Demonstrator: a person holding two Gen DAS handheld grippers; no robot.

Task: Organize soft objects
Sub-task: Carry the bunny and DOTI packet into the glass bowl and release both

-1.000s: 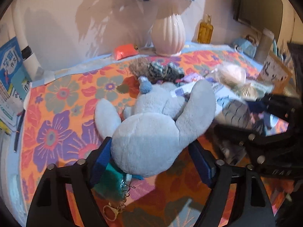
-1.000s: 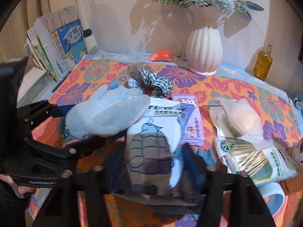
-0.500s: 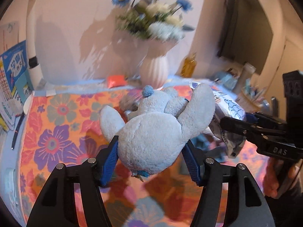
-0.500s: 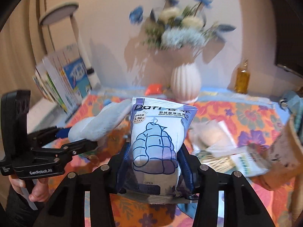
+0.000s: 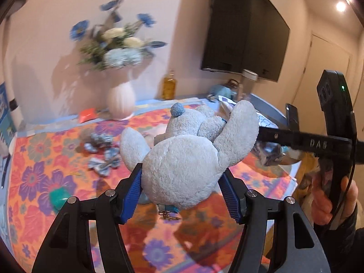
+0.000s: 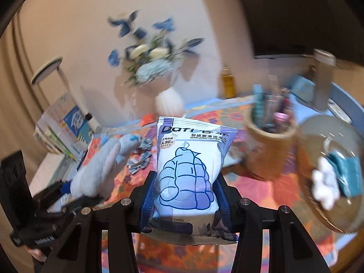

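Observation:
My left gripper point(image 5: 182, 191) is shut on a grey plush toy point(image 5: 182, 166) and holds it well above the flowered tablecloth point(image 5: 34, 154). My right gripper point(image 6: 185, 195) is shut on a white and purple wipes pack point(image 6: 191, 166) with a down-jacket drawing, also lifted. The plush toy point(image 6: 100, 170) shows at the left in the right wrist view, held in the left gripper. The right gripper's arm point(image 5: 304, 141) crosses the right side of the left wrist view. Checked fabric bows point(image 5: 102, 154) lie on the cloth.
A white vase with flowers point(image 5: 120, 100) and an amber bottle point(image 5: 168, 86) stand at the back. A woven cup of pens point(image 6: 270, 143) and a round wicker basket point(image 6: 332, 173) with soft items sit at the right. Books point(image 6: 66, 129) stand at the left. A teal item point(image 5: 58, 198) lies on the cloth.
Both grippers have lifted their loads off the table and swung to the right. The cup and the basket have come into the right wrist view.

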